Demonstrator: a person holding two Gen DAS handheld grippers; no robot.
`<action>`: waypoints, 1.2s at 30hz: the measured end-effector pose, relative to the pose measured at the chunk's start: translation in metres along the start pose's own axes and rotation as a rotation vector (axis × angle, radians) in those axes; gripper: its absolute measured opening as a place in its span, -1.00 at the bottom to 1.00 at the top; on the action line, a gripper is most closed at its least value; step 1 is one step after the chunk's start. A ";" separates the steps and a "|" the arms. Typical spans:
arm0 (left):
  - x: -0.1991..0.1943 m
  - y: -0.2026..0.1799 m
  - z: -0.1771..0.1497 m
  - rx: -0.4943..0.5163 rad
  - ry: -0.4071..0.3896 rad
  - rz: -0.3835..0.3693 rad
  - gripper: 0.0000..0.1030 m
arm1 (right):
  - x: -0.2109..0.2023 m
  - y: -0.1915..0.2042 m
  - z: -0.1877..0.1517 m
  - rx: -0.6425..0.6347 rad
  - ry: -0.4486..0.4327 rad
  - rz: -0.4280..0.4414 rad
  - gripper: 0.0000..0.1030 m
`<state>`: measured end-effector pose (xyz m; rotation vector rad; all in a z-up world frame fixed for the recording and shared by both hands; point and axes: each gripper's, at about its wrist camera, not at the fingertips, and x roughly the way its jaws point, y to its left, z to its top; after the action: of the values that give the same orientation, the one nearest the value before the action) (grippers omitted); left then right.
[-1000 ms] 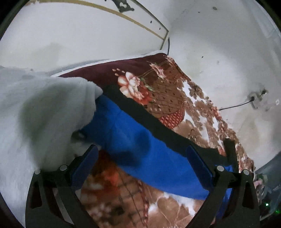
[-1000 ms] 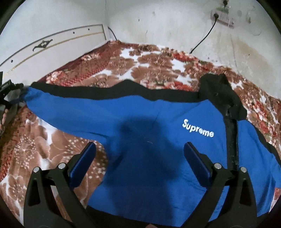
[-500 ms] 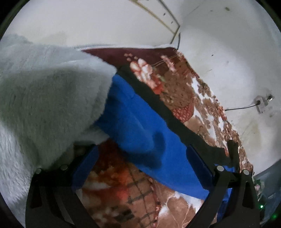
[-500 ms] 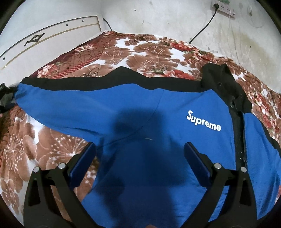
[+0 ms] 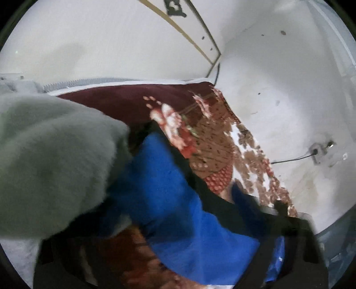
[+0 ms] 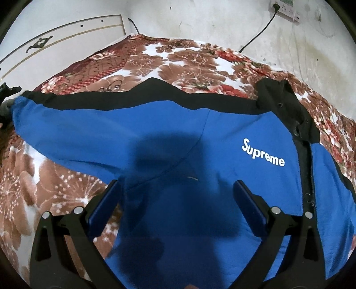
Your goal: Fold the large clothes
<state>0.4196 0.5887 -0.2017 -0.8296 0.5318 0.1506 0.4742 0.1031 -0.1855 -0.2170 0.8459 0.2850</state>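
My left gripper [image 5: 178,213], angled down, has just been closing around the jacket's blue sleeve [image 5: 169,189]; grip unclear; right gripper [image 6: 178,195] hovers wide open over the jacket [image 6: 222,133]

Cloth on cloth, hard plastic above

The blue jacket [image 6: 169,137] is thin, smooth woven cloth with matt black trim and a flat white printed logo [image 6: 262,152]; it lies on a plush floral blanket [image 6: 189,64] with a soft, short nap. The right gripper [image 6: 176,200] is matt black plastic with shiny metal rivets and smooth blue pads. A pale grey fleece sleeve [image 5: 51,160] looks fuzzy and thick. The wall [image 6: 211,20] is rough, stained plaster; the headboard [image 6: 62,37] is smooth painted wood.
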 end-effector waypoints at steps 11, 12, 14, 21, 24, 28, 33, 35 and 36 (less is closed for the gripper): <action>0.013 -0.037 -0.010 0.207 0.058 0.207 -0.83 | 0.032 -0.004 -0.008 0.055 0.073 0.031 0.91; 0.010 -0.050 -0.006 0.239 0.051 0.214 -0.83 | 0.033 -0.004 -0.011 0.059 0.074 0.037 0.91; 0.001 -0.083 0.006 0.288 0.041 0.219 -0.83 | 0.036 -0.004 -0.015 0.069 0.071 0.044 0.91; -0.025 -0.281 0.021 0.569 -0.024 0.219 -0.83 | 0.039 0.001 -0.020 0.045 0.068 0.007 0.91; -0.021 -0.366 0.009 0.658 -0.032 0.218 -0.83 | 0.039 0.002 -0.021 0.035 0.062 -0.008 0.91; -0.008 -0.465 -0.031 0.799 -0.033 0.216 -0.83 | 0.037 0.000 -0.023 0.042 0.050 0.000 0.91; 0.017 -0.566 -0.104 0.966 -0.019 0.216 -0.83 | 0.029 0.000 -0.025 0.044 0.029 0.002 0.91; 0.029 -0.596 -0.141 1.050 0.005 0.223 -0.83 | 0.026 0.001 -0.026 0.037 0.035 0.001 0.91; 0.038 -0.618 -0.173 1.109 0.019 0.221 -0.83 | 0.024 0.001 -0.027 0.031 0.035 0.004 0.91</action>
<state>0.5886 0.0429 0.0923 0.3098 0.6180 0.0308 0.4694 0.0996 -0.2212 -0.1920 0.8848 0.2730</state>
